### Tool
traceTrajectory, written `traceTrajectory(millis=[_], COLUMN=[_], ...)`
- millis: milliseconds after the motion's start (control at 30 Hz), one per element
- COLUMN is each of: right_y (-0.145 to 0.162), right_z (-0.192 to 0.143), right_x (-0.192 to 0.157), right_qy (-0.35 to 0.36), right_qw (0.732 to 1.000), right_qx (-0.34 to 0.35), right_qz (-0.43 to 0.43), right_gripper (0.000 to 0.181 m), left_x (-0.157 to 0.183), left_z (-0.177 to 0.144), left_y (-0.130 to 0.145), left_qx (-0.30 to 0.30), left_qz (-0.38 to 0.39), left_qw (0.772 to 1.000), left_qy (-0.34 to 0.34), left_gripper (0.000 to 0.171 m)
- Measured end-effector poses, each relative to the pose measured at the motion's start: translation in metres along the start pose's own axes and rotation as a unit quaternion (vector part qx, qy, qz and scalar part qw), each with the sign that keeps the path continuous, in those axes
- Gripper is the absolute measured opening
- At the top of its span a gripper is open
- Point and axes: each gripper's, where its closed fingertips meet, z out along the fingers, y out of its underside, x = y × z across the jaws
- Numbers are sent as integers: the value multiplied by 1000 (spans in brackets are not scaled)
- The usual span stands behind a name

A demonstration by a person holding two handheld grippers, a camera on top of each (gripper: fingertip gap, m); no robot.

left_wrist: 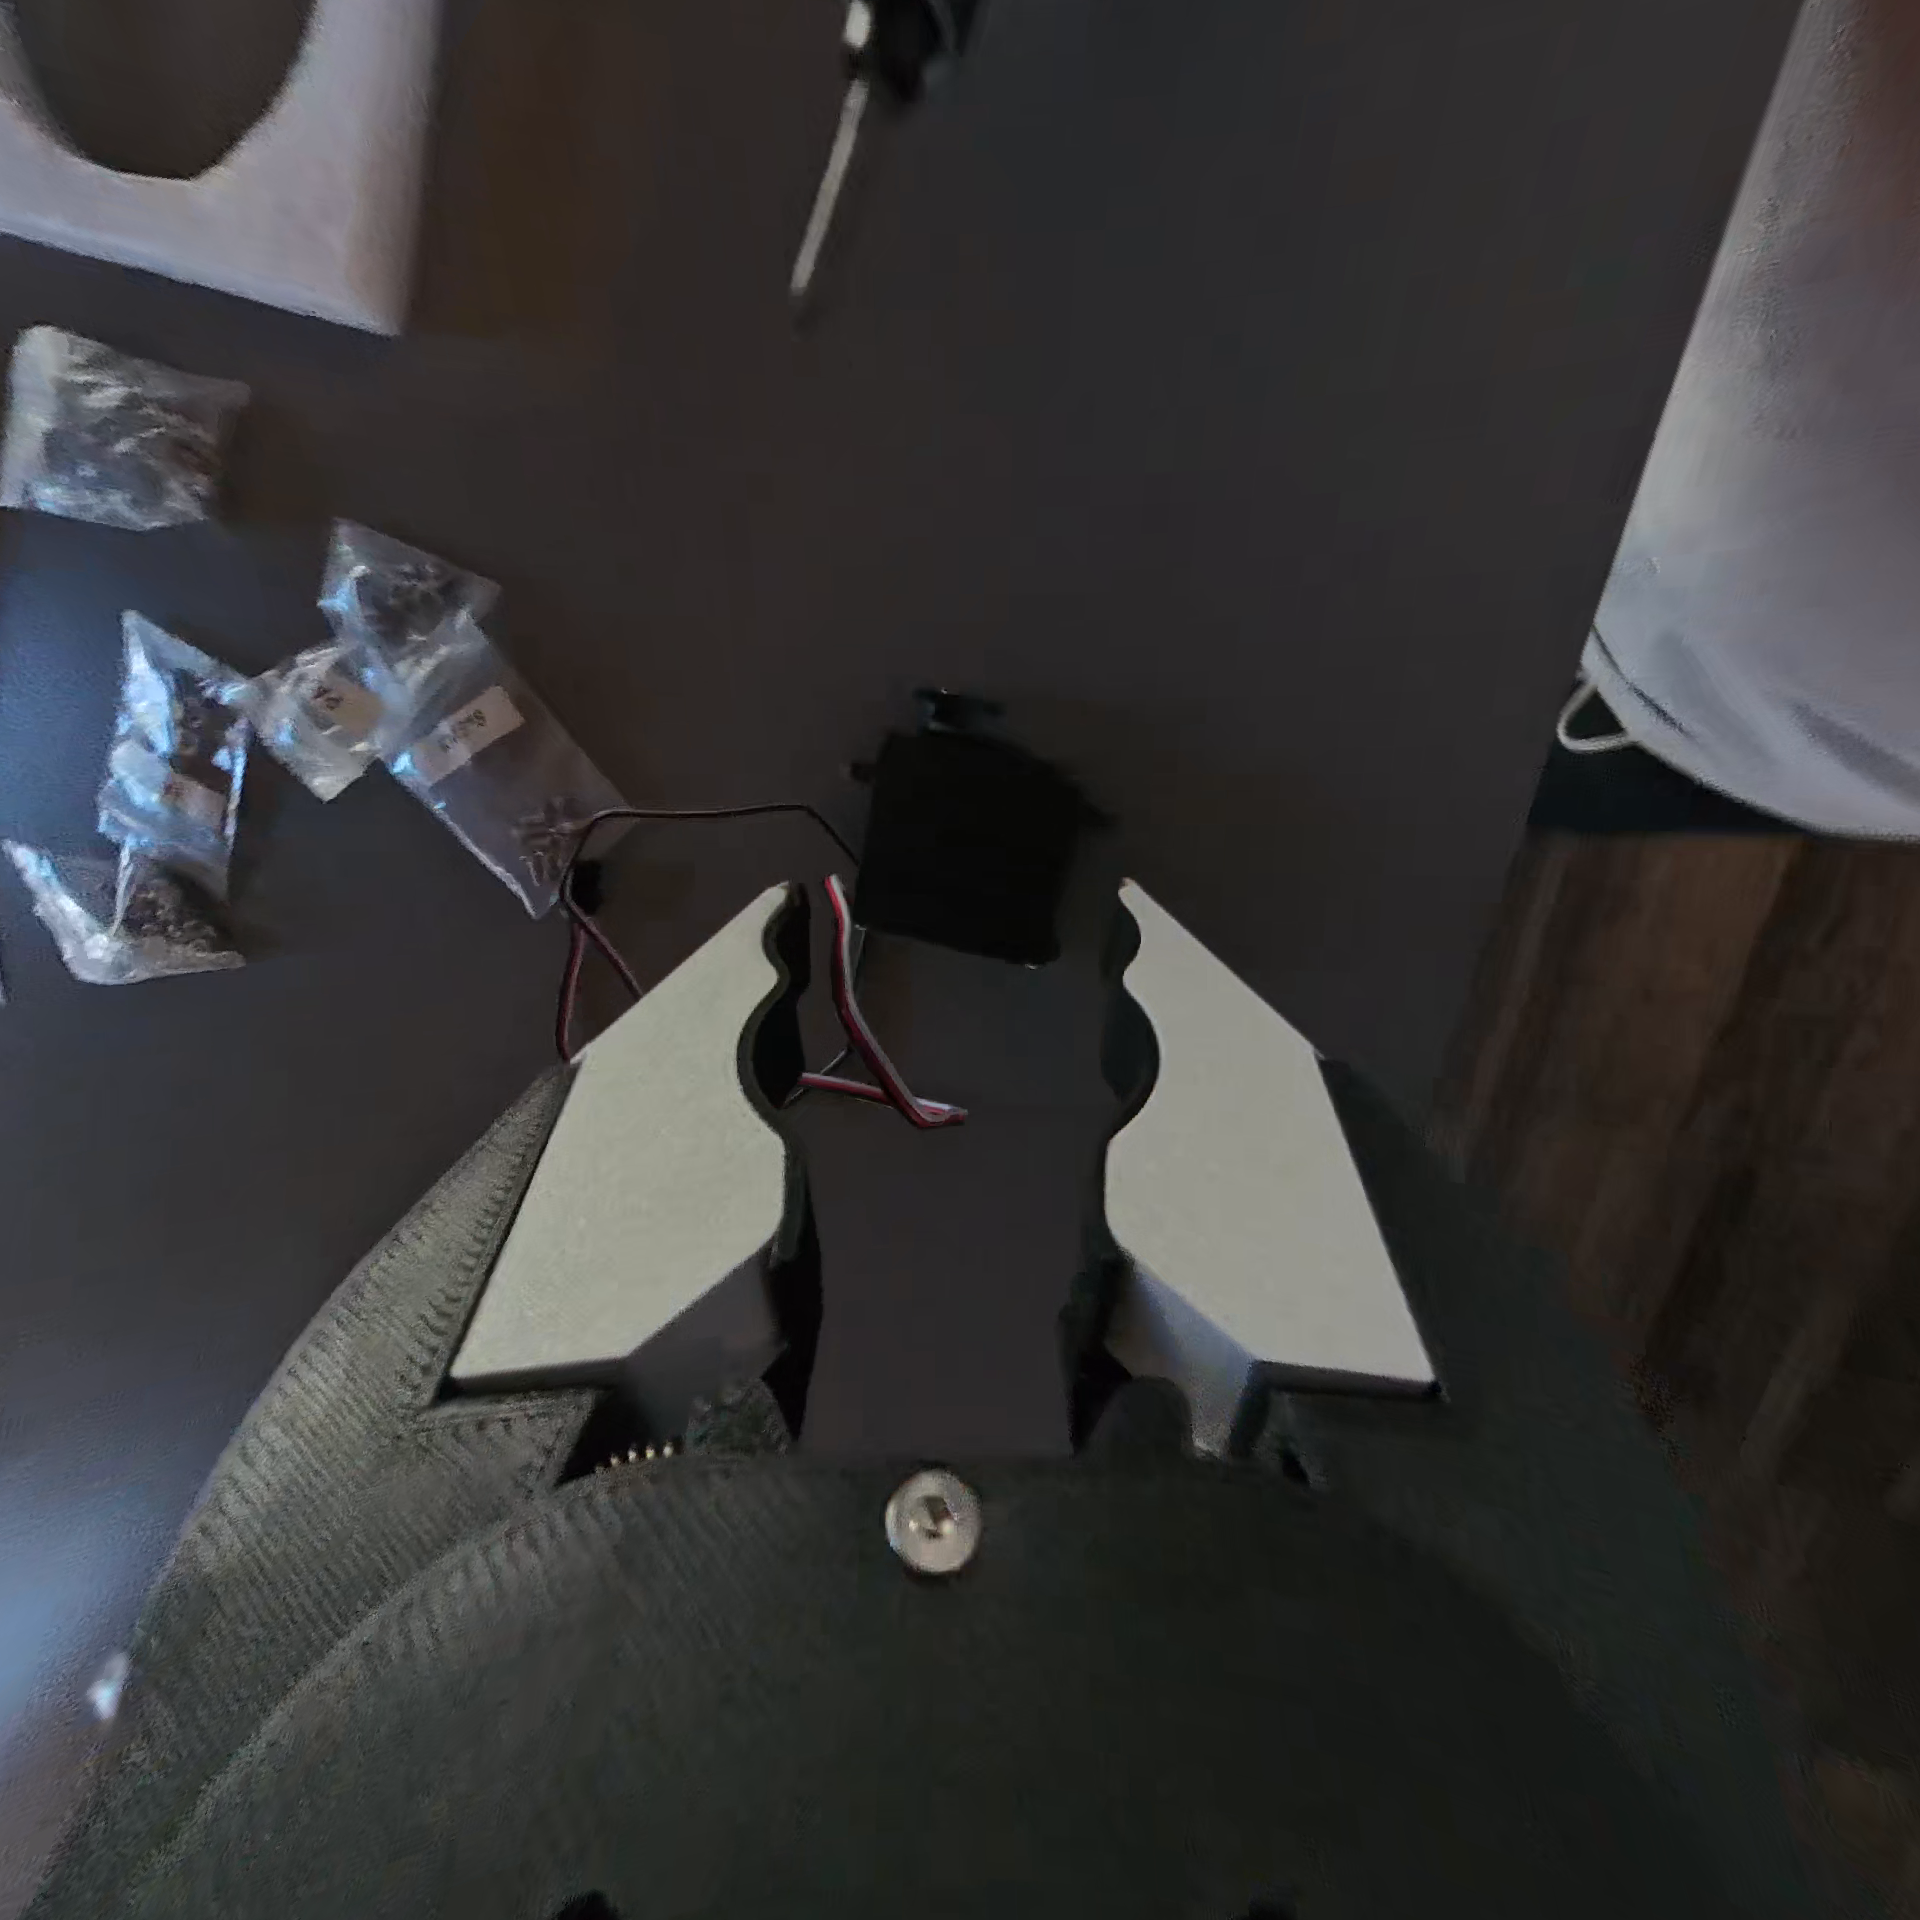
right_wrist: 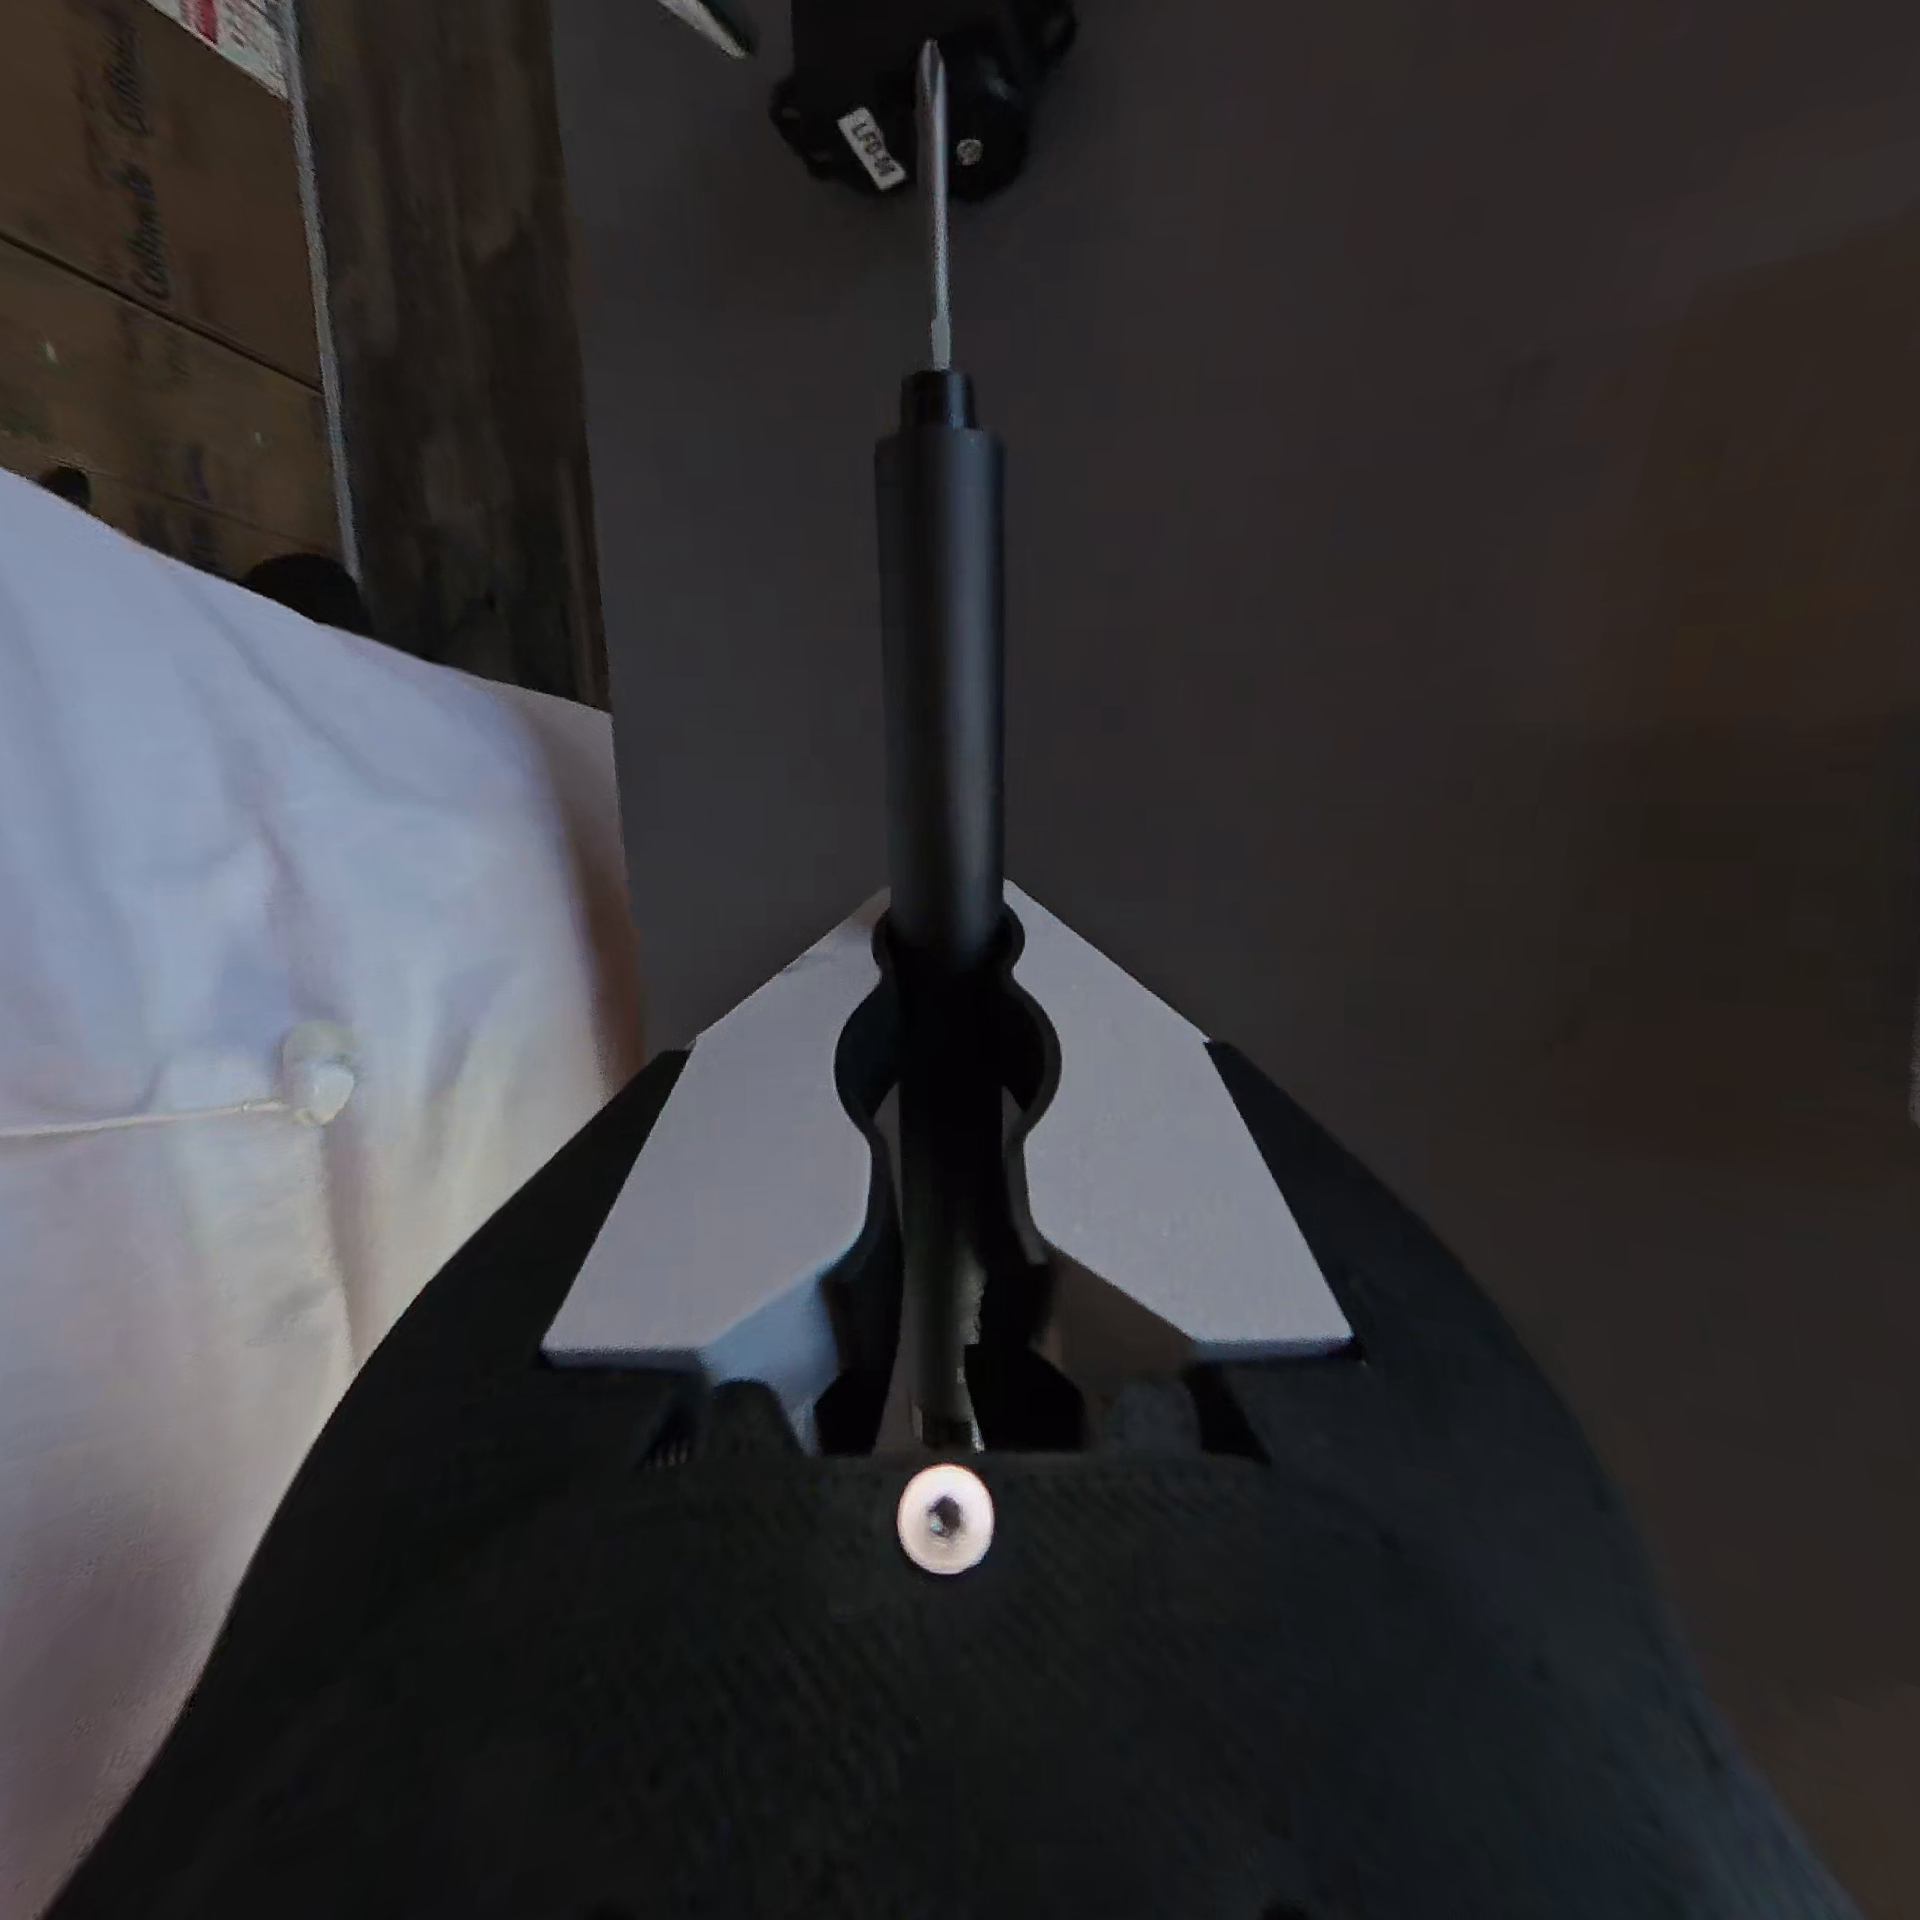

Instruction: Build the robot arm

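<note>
Left gripper (left_wrist: 956, 904): your jaws are spread, empty, just short of the black servo (left_wrist: 961, 842) near the table (left_wrist: 1247, 468) edge.
Servo wires (left_wrist: 873, 1039): trailing between your fingers.
Right gripper (right_wrist: 940, 920): pinching the black screwdriver (right_wrist: 940, 665); its tip overlaps a black labelled part (right_wrist: 925, 94).
Bags (left_wrist: 312, 707): clear, farther in from that edge.

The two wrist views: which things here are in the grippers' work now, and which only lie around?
In hand or nearest:
- right gripper, shut on the screwdriver
- left gripper, open, at the black servo and its wires

Lying about:
- clear bags of small parts
- white foam block
- dark tabletop
- black labelled part beyond the screwdriver tip
</note>
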Motion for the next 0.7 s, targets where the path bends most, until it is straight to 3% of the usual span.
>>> traceTrajectory(millis=[200, 333, 433, 533, 600, 633, 700], right_y=[-9, -12, -9, -7, -7, -7, -6], right_z=[0, -1, 0, 2, 2, 1, 0], right_x=[-1, 1, 5, 7, 8, 9, 11], right_qy=[-19, -11, -7, -22, -34, -39, -45], right_qw=[998, 996, 994, 992, 990, 990, 990], right_qx=[42, 66, 77, 86, 91, 91, 88], right_qz=[41, 59, 76, 92, 103, 104, 104], right_gripper=[10, 10, 10, 10, 10, 11, 11], left_x=[0, 4, 4, 7, 4, 2, 1], left_z=[18, 23, 25, 27, 27, 26, 27], left_y=[9, 2, -3, -6, -7, -8, -8], left_qx=[-39, -16, 7, 22, 28, 34, 37], left_qz=[74, 54, 52, 50, 39, 36, 34], left_qw=[995, 993, 993, 992, 993, 993, 993], left_qy=[51, 108, 110, 111, 107, 105, 105], left_gripper=[52, 52, 52, 71, 64, 51, 50])
